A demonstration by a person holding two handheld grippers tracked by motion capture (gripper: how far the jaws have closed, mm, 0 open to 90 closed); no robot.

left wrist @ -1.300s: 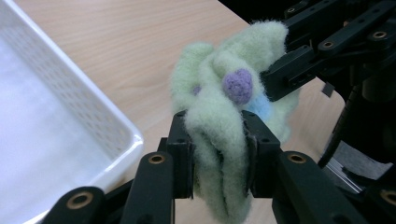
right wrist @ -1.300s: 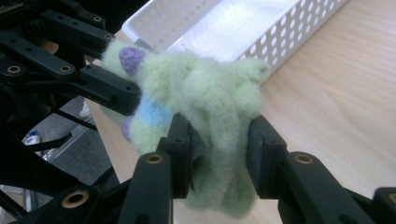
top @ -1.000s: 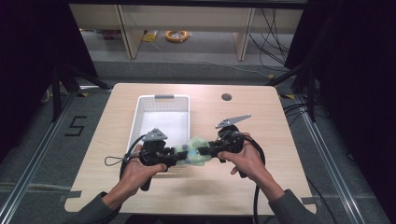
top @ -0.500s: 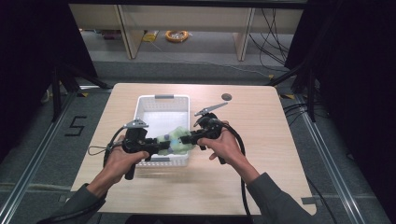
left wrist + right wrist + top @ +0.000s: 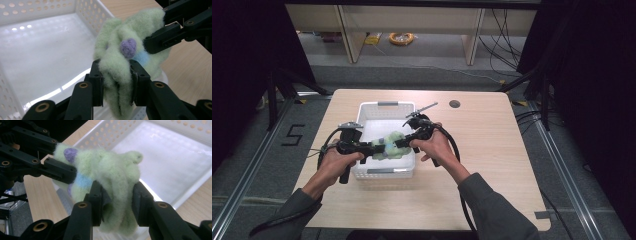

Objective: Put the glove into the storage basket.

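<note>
Pale counter (image 5: 492, 150) lies below; fleece toy (image 5: 391, 145) is pinched between left claw (image 5: 376, 148) and right claw (image 5: 402, 142). Uneven release could drop it outside the basket (image 5: 387, 106).

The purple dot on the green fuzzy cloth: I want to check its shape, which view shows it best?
Left gripper view: the purple dot faces the camera. Right gripper view shows it edge-on; the high view is too small to show it.

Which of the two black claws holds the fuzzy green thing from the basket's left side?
The left gripper; it clamps the green fleece bundle from the left, opposite the right gripper.
</note>
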